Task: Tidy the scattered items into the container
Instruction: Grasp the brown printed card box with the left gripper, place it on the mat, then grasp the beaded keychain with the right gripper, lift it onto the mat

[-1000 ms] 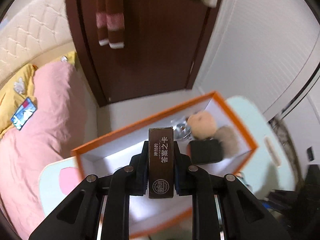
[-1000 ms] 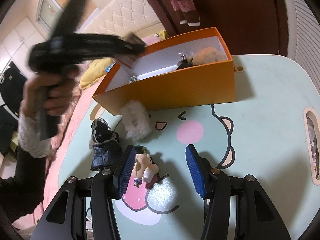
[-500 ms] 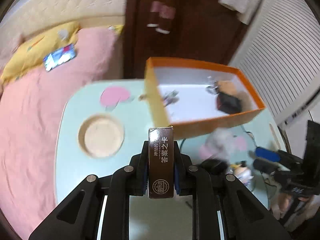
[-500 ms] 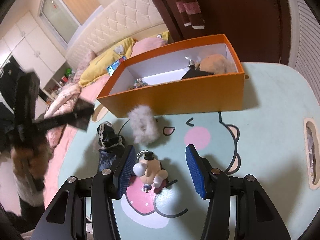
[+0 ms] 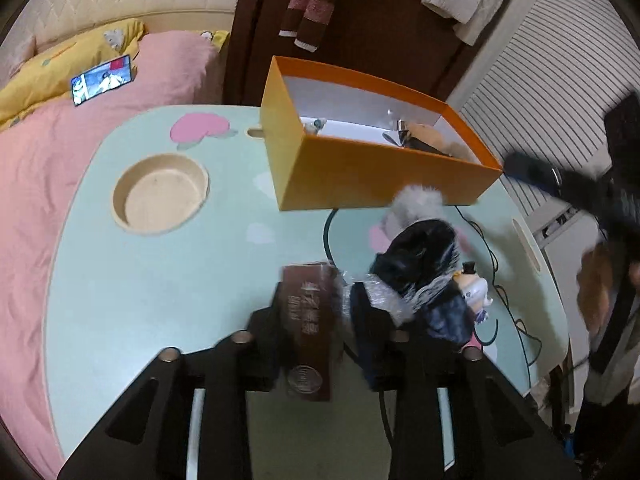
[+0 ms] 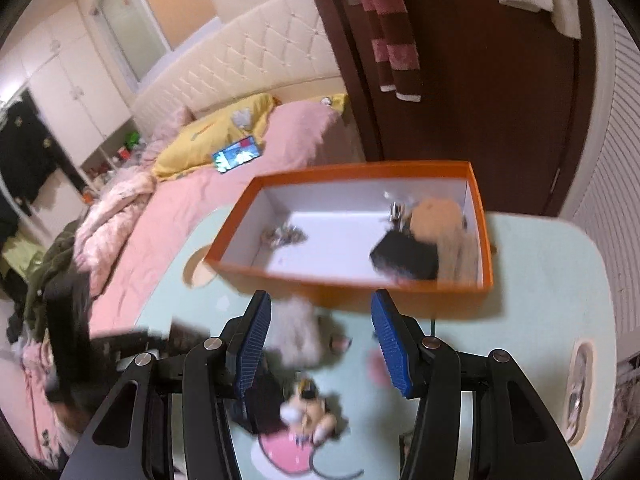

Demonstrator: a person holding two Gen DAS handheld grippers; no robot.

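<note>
The left gripper [image 5: 318,332] is opening, with a dark brown box [image 5: 308,332] between its fingers; the motion blur hides whether the pads still press on it. The box stands on end over the desk [image 5: 160,280] and carries pale characters down its face and a round seal at the bottom, all too smeared to read. Just right of it lies a black crinkly bag [image 5: 420,272], and beside that a small doll [image 5: 474,290] with a black hat. Behind the bag sits a grey pompom [image 5: 418,202], close against the front wall of the orange bin [image 5: 360,176].

The right gripper [image 6: 318,344] hangs with its blue pads [image 6: 252,344] well apart and nothing between them. Below it on the desk lie the doll [image 6: 306,410] and the bag [image 6: 260,398]; the pompom [image 6: 296,334] shows between the fingers, further on. Beyond stands the bin [image 6: 360,280], white inside, holding a black pouch [image 6: 404,258], a tan pompom [image 6: 440,220], a metal clip [image 6: 396,210] and a small trinket [image 6: 284,236].

A round recess [image 5: 160,194] is sunk into the desk left of the bin. On the pink bed [image 5: 80,128] lies a lit phone [image 5: 102,79].
</note>
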